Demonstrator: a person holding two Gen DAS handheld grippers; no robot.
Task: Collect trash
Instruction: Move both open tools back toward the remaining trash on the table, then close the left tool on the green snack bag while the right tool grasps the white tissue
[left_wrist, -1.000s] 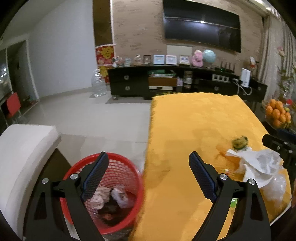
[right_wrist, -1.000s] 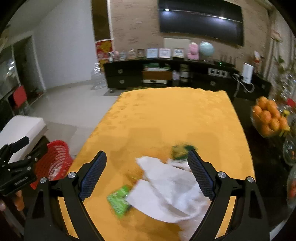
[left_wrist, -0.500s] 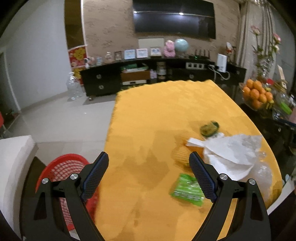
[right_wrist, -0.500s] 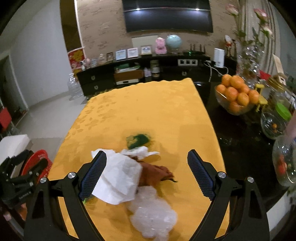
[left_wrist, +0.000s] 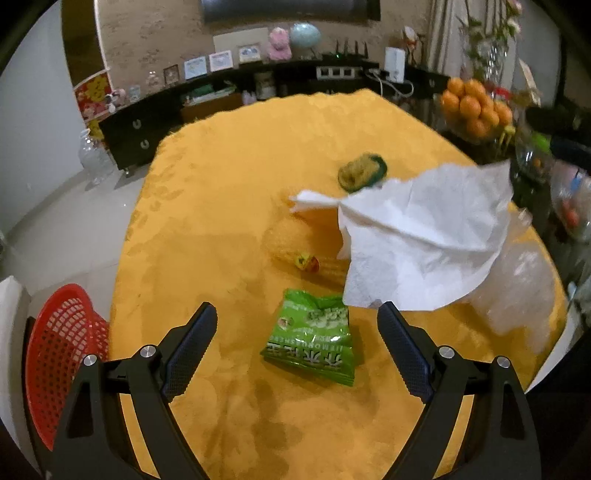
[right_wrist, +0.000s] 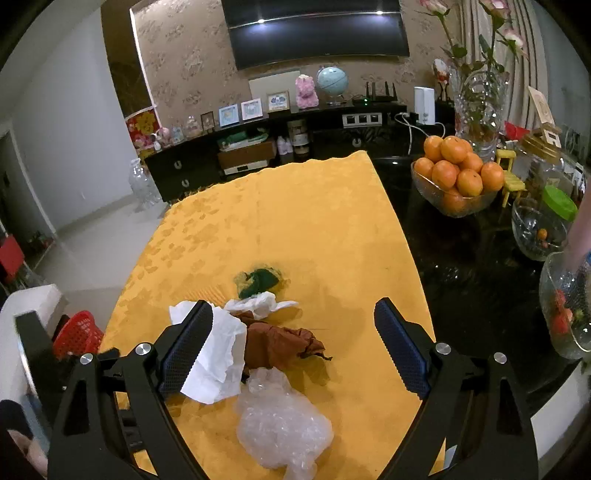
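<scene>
The left gripper is released, its fingers wide apart with nothing gripped. Between them, a little ahead, lies the green packet flat on the yellow cloth. Just beyond the right finger the white paper stands up crumpled, and its lower edge hangs close to that fingertip. Behind the packet sits a small yellow and red piece, and farther ahead a green-yellow lump. Right of the paper is clear bubble wrap, near the cloth's right edge. The red basket is outside the left finger, below the cloth's left edge, beside a white seat.

The right gripper is also released and holds nothing. The paper lies against the inner side of its left finger, partly hidden by it. Brown crumpled trash is between the fingers, nearer the left one, touching the paper. The bubble wrap lies closer to the camera, between the fingers. The green lump is ahead of the fingertips. Toward the right finger the cloth is bare, and so is its far half.

Outside the right finger the cloth ends and a dark tabletop begins, carrying a bowl of oranges and glass jars. The basket shows outside the left finger, past the left gripper's body.
</scene>
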